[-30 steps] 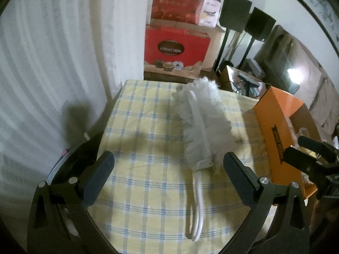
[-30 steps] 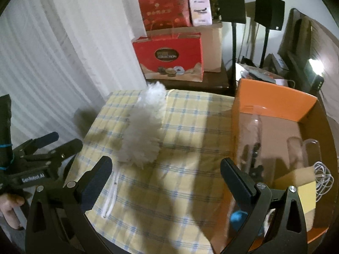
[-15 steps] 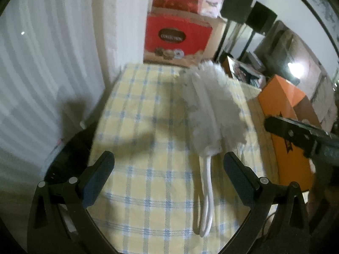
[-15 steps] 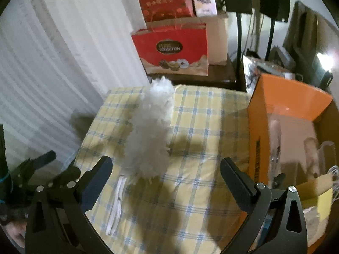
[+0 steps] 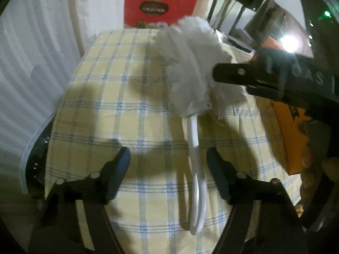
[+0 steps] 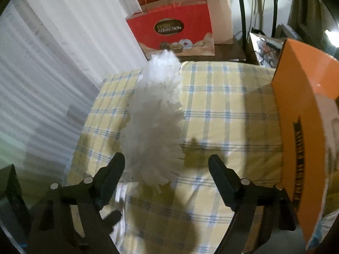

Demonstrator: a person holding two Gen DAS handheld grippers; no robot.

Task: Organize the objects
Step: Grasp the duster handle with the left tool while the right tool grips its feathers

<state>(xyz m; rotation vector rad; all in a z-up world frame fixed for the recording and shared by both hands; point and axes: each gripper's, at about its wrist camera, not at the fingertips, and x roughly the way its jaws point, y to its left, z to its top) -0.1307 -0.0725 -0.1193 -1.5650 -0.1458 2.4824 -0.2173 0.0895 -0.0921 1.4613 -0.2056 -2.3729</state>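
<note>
A white fluffy duster [image 5: 191,67] with a white loop handle [image 5: 198,182] lies on the yellow checked tablecloth [image 5: 118,97]. My left gripper [image 5: 168,164] is open and empty, its jaws on either side of the handle. My right gripper [image 6: 166,168] is open and empty, just above the duster's fluffy head [image 6: 156,131]. The right gripper's finger also shows in the left wrist view [image 5: 243,74], reaching in over the duster head.
An orange box [image 6: 303,114] stands at the table's right edge, also in the left wrist view [image 5: 290,131]. Red gift bags [image 6: 171,33] and a cardboard box sit behind the table. White curtains hang on the left. Dark stands rise at the back right.
Both grippers have moved forward and down toward the duster. The left now straddles the handle. The right has swung left, away from the orange box, over the fluffy head.
</note>
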